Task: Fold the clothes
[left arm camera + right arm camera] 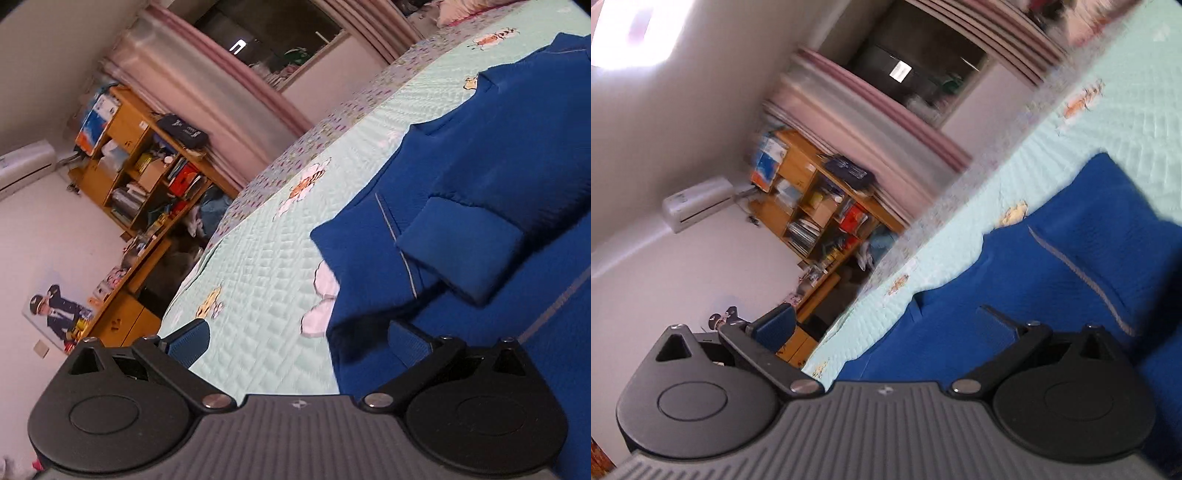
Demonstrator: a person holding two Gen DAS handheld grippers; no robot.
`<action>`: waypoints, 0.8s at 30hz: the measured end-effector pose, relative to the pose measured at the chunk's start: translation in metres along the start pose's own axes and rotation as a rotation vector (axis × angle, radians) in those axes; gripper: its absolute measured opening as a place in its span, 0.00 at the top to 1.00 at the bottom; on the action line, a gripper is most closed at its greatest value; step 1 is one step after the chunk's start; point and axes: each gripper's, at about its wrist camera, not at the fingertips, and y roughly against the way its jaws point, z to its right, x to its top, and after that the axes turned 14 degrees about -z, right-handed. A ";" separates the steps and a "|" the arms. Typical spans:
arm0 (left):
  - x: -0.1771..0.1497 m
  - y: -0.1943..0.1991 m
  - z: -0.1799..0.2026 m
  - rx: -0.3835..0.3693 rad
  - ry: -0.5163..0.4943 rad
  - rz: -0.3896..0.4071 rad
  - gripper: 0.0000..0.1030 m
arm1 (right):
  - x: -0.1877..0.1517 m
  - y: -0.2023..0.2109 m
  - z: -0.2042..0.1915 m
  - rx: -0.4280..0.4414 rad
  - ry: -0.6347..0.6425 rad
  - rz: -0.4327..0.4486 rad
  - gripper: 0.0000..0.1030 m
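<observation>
Garment: blue garment (480, 177) spread on the bed (258, 266), one cuffed sleeve (461, 254) folded across it.
Left tool (299, 343): spread wide, empty, over the garment's edge.
Right tool (886, 325): spread wide, empty, above the blue cloth.
Background: wooden shelf (147, 177), pink curtains (207, 85).
</observation>
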 end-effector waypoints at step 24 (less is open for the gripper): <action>0.028 -0.052 -0.026 0.016 0.195 -0.101 0.00 | 0.010 0.000 0.017 0.090 -0.143 0.002 0.00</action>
